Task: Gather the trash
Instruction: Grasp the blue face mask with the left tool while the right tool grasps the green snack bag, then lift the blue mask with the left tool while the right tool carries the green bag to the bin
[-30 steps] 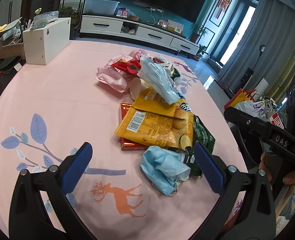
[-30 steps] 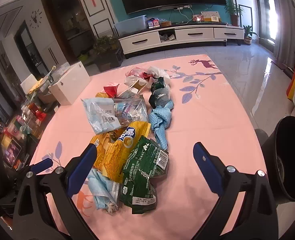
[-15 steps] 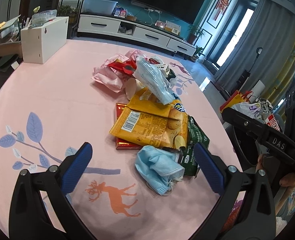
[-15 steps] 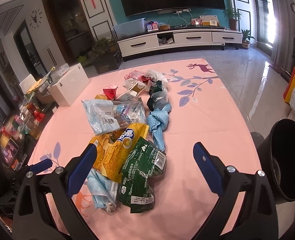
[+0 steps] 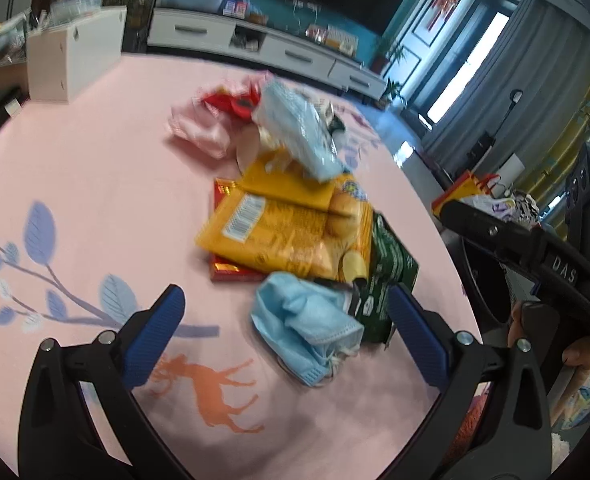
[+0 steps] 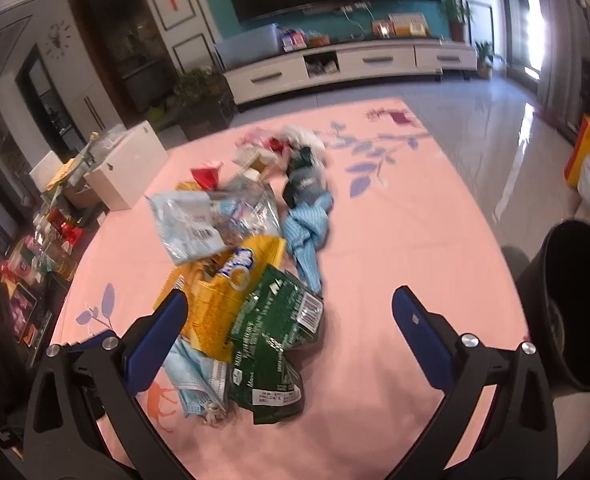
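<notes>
On the pink table [image 6: 395, 240], a heap of trash runs from the near edge toward the far side. Nearest lies a crumpled blue mask [image 5: 307, 332], touching a green wrapper [image 6: 271, 340] on one side and a yellow chip bag [image 5: 279, 232] behind it. The yellow bag rests on a flat red packet [image 5: 231, 270]. A clear plastic bag [image 6: 211, 224] lies across the far end of the yellow bag, and a twisted blue cloth [image 6: 309, 236] stretches beside the green wrapper. Farther back sit a pink wrapper [image 5: 199, 132] and small red scraps, blurred.

The left gripper [image 5: 291, 332] hovers above the table with its jaws spread wide; the mask lies between its blue pads but neither pad touches it. The right gripper [image 6: 291, 332] also stands wide, its jaws having just opened a little further, with the green wrapper and the yellow bag between them, ungripped.

A black bin [image 6: 579, 304] stands off the table's right edge. A white box [image 5: 75, 60] sits at the far left of the table.
</notes>
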The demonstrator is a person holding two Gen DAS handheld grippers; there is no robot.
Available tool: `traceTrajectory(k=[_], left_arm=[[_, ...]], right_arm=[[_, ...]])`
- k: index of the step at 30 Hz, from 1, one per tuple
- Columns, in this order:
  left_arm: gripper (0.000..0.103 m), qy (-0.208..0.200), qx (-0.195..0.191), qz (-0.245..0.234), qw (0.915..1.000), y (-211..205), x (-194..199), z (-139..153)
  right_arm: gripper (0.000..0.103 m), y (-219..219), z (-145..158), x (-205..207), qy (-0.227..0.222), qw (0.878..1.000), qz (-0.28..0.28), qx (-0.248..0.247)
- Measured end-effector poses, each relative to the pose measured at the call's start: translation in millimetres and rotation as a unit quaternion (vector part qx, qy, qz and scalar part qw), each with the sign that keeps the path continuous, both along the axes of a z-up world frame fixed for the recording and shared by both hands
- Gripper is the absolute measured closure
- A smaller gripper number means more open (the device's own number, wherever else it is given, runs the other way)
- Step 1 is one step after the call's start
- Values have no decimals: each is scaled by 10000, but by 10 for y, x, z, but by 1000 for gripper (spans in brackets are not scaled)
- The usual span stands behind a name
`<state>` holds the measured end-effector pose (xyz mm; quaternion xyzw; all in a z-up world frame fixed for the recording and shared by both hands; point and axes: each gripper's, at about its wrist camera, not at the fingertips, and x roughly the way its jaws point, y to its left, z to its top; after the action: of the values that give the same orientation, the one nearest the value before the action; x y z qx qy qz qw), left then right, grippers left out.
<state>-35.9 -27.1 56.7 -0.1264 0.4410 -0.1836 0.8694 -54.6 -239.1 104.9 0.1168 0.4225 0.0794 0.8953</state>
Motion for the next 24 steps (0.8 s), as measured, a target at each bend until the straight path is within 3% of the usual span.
traceTrajectory(k=[5,10,16,19,21,24], left_arm=[[3,131,94,-201,9997,-157,34,-145],[16,403,145,-325,9986,-279,89,-320],[35,542,-58,-313,9980,-334,147,-461],[52,539,-63,-323,9980,-353,152,-479],[72,639,-217,-356,9971,-354,159,-507],[78,550,-163,-379,9976,-357,123,-475]], right_arm=[[8,-13,-198,95,336,9994,30,117],[23,45,-366,164,723,9965,170,395],[35,139,-502,210,917,9955,170,177],[35,140,-543,219,971,9951,145,108],[36,134,-542,216,973,9951,124,103],[52,150,-513,202,876,9960,117,-87]])
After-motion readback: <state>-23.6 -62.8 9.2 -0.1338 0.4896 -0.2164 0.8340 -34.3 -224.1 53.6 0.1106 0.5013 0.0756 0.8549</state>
